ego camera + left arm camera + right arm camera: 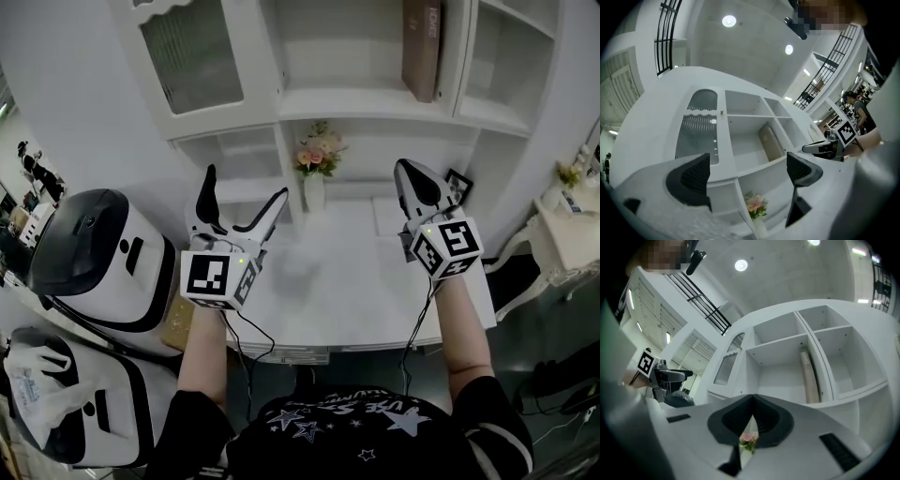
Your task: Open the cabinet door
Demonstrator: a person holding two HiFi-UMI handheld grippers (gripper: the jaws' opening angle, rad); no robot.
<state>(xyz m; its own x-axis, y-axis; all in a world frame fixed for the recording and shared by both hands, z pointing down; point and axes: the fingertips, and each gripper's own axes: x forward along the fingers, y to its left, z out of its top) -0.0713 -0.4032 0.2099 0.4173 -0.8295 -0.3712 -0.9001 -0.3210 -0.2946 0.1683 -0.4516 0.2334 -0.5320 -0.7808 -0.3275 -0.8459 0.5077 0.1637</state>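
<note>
Nearest up, left gripper (747, 173) gapes wide, empty; right gripper (751, 423) is pinched closed on nothing. Cabinet door (696, 136) ahead of the left looks light but glassy, so I'd pinch its knob (721, 111).

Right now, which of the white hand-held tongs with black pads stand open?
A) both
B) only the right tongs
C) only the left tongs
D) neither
C: the black pads of the left tongs stand wide apart with nothing held between them, while the pads of the right tongs are closed together on nothing.
</note>
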